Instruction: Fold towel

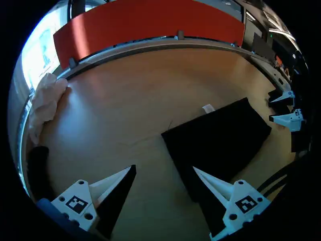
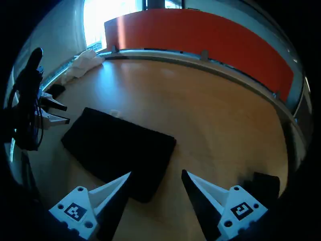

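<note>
A black towel [image 1: 218, 142] lies folded flat on the wooden table [image 1: 132, 104], with a small white tag [image 1: 208, 108] at its far edge. My left gripper [image 1: 164, 172] hovers open above the towel's near corner, nothing between its fingers. In the right gripper view the same towel [image 2: 120, 148] lies left of centre, and my right gripper [image 2: 156, 176] stands open over its near right end. The right gripper's white fingertips [image 1: 287, 108] show beyond the towel's far side in the left gripper view. The left gripper [image 2: 54, 110] appears past the towel's left end in the right gripper view.
A crumpled pale cloth [image 1: 46, 102] sits at the table's far left corner, seen also as a pale cloth [image 2: 84, 60]. An orange divider panel [image 1: 148, 24] runs along the table's back edge. A dark object [image 2: 265, 184] lies near the right gripper.
</note>
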Available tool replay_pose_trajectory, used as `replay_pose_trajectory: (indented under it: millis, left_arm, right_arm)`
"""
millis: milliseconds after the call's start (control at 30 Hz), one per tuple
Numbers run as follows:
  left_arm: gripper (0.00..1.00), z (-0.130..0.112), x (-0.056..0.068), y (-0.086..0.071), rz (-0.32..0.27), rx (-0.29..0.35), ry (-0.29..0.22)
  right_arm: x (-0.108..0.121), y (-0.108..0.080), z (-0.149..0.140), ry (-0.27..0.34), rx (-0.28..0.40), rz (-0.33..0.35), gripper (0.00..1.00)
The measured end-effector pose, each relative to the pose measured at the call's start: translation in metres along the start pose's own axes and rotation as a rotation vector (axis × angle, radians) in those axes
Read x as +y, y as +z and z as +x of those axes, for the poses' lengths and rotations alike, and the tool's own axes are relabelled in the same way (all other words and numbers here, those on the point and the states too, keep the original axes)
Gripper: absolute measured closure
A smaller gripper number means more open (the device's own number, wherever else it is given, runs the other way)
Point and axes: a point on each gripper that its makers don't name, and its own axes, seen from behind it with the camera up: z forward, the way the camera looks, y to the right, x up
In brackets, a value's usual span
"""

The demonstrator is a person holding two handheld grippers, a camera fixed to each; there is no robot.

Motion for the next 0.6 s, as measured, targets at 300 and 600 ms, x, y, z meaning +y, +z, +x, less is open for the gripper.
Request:
replay_pose_trajectory:
  millis: [300,600]
  left_arm:
    - [0.06,-0.018,0.006,-0.009,0.007,-0.002,-0.041]
    - [0.07,-0.03,0.003,-0.02,0.028,0.002,-0.074]
  right_arm:
    - [-0.004,-0.007,-0.009,-0.008,0.0,0.014,0.12]
    - [-0.012,-0.007,-0.02,-0.1,-0.031,0.084,0.12]
